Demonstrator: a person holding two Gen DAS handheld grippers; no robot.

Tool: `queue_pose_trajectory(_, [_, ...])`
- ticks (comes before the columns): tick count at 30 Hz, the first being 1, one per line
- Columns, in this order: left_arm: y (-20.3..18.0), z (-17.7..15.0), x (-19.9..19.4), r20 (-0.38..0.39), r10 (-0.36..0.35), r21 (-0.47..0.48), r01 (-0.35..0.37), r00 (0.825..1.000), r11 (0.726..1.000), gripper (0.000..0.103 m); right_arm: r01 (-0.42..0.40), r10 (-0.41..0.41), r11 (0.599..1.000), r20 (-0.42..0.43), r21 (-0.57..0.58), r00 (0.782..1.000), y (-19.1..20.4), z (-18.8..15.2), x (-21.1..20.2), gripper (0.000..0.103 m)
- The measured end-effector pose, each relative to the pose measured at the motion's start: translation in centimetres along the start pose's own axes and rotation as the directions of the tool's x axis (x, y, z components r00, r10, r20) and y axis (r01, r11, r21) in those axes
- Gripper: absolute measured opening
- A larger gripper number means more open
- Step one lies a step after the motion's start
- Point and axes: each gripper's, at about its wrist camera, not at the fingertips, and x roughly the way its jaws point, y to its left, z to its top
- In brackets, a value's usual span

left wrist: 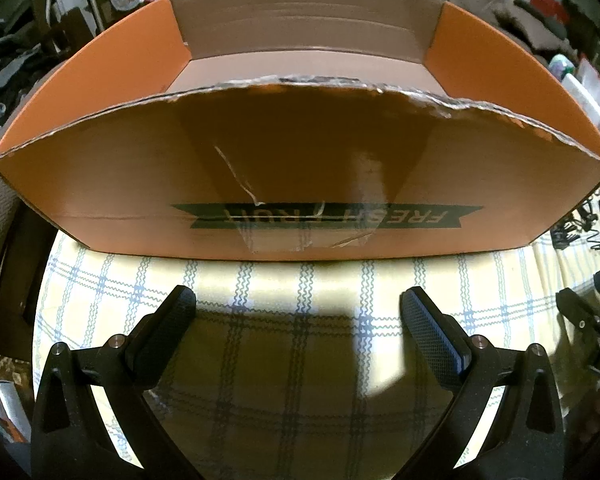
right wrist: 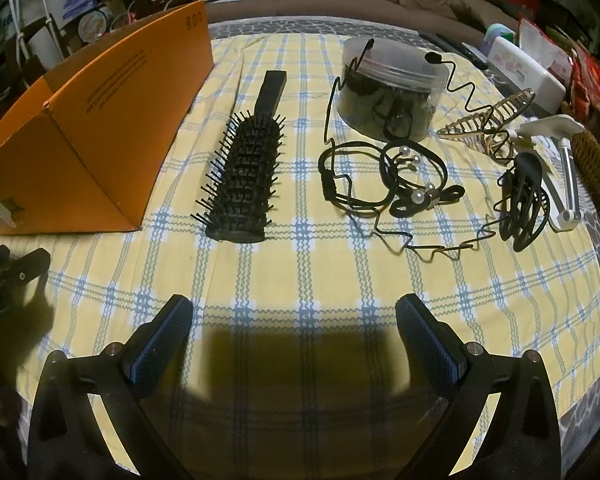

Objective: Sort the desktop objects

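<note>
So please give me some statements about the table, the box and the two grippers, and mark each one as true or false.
1. The orange box is open at the top. True.
2. The right gripper holds the hairbrush. False: its jaws are open and empty; the brush lies on the tablecloth.
3. The left gripper is open and empty. True.
4. The hairbrush lies inside the box. False: it lies beside it.
5. The round clear container stands beyond the headbands. True.
</note>
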Motion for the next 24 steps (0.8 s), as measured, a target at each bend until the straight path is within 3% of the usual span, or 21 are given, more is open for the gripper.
queue_pose_trajectory(15, [-0.3,0.7,0.2,-0.039,0.012,-0.033,-0.013,0.999,0.999,0.103,-0.005,0.005,1.000,-0.037,0.015,0.999,-0.3,0.3,-0.3,0.103])
queue_pose_trajectory(24, [-0.8,-0.2,-2.6,0.014,-0.051,-0.051,0.052,0.999,0.997,0.103,-0.023,0.020,0.996,0.036,0.088,0.999,-2.9,1.2,-3.8,0.103])
